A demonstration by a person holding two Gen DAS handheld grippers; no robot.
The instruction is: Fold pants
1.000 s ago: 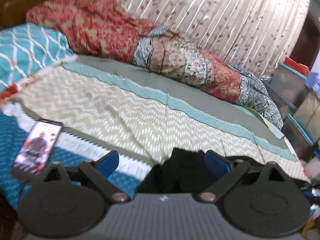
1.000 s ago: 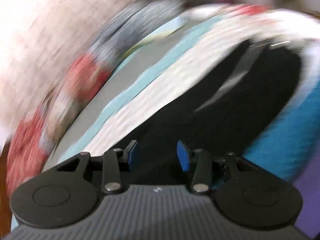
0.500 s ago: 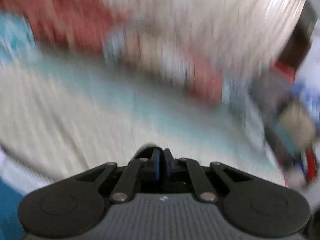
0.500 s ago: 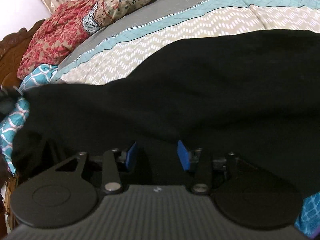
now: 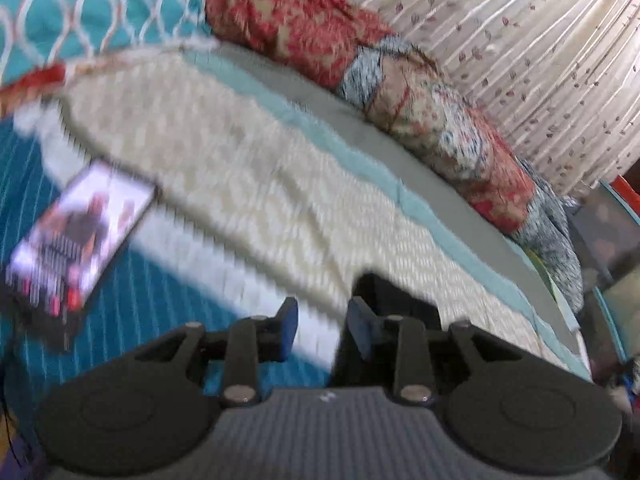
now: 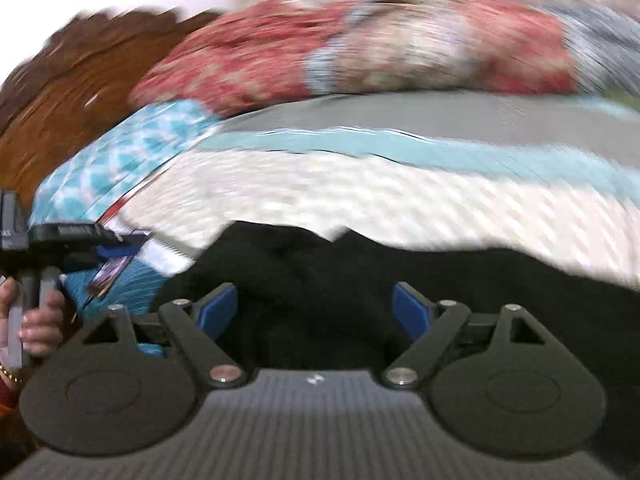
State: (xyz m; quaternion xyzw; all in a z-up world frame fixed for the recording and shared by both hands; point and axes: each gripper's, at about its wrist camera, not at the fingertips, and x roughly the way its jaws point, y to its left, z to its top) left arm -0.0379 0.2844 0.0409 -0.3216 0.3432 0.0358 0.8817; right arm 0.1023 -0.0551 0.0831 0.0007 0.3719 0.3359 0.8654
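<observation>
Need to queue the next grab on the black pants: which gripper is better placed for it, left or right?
Right, probably. The right gripper is wide open directly over the black pants. The left gripper is open with its gap mostly over the bedspread, pants only at its right finger.

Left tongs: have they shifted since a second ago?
Yes. The left tongs have slid left: the phone now lies closer, and the black pants sit off their right side instead of between the fingers.
</observation>
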